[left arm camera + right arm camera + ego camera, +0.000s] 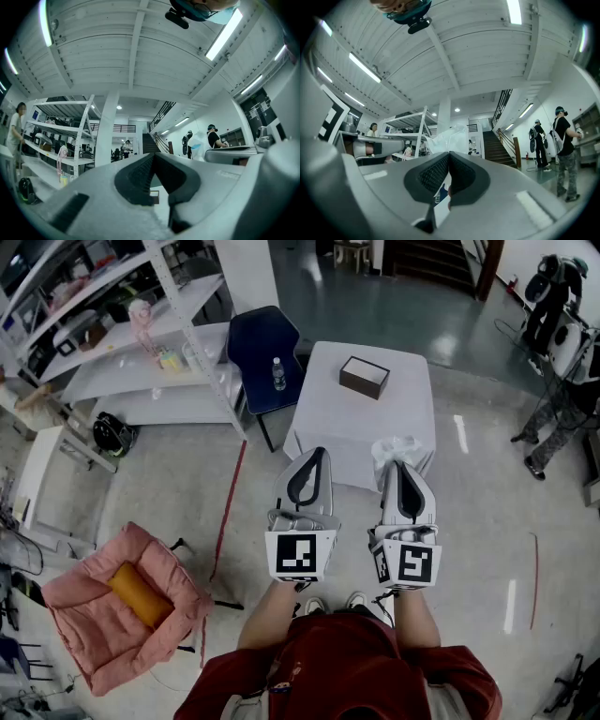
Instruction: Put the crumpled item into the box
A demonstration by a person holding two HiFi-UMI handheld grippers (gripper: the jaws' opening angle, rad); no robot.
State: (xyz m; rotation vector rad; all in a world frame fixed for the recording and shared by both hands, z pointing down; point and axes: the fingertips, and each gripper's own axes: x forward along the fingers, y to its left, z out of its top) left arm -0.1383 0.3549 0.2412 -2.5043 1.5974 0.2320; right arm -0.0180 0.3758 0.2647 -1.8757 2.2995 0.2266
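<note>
A dark brown open box sits on the far part of the white table. The crumpled item is a wad of clear white plastic. My right gripper is shut on it, level with the table's near edge. In the right gripper view the plastic sticks up past the closed tips of the right gripper. My left gripper hangs beside it with its jaws shut and nothing in them. Through the left gripper a slice of the box shows.
A dark blue chair carrying a bottle stands left of the table. White shelving fills the far left. A pink padded seat holds an orange roll. People stand at the far right.
</note>
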